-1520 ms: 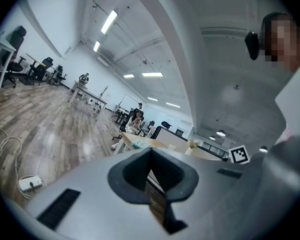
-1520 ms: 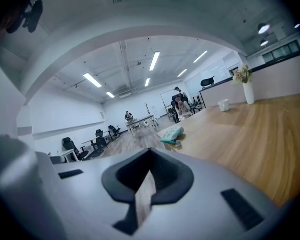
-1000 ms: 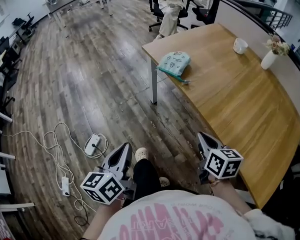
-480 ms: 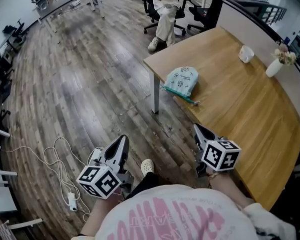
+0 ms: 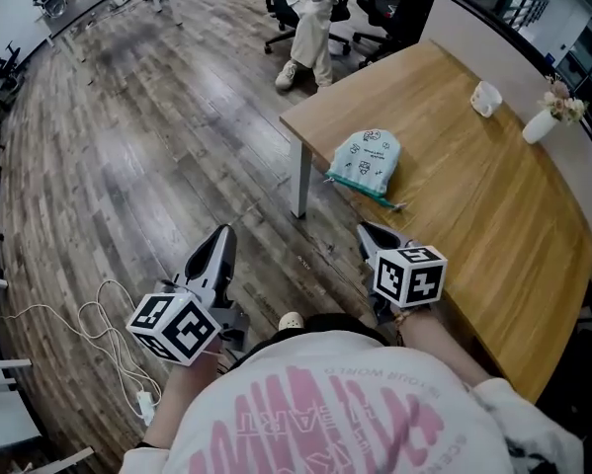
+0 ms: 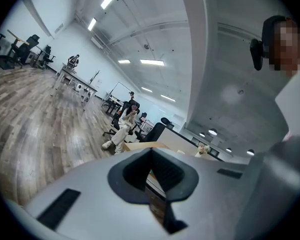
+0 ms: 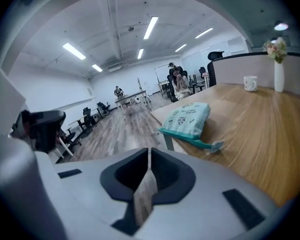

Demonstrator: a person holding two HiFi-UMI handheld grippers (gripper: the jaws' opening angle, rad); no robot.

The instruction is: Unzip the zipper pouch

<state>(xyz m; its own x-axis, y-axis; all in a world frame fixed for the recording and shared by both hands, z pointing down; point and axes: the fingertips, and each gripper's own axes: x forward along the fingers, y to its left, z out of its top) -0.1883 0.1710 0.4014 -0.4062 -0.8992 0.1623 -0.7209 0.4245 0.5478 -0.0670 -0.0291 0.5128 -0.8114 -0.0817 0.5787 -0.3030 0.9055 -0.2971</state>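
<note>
- The wooden table (image 5: pixel 493 205) bears a pale green zipper pouch (image 5: pixel 368 158), lying flat near its corner.
- A white mug (image 5: pixel 486 97) and a flower vase (image 5: pixel 539 124) stand along its far side.
- White cables (image 5: pixel 108 316) lie on the plank floor (image 5: pixel 157 166).

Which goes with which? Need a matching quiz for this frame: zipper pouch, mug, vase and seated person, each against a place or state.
Things:
1. zipper pouch
2. mug
3. vase
4. seated person

Places or states:
A. holds flowers
B. off the table, out past its corner
C. lies flat near the table's corner, above its leg
D. white, stands on the table beside the vase

Pairs: 1-C, 2-D, 3-A, 4-B
</note>
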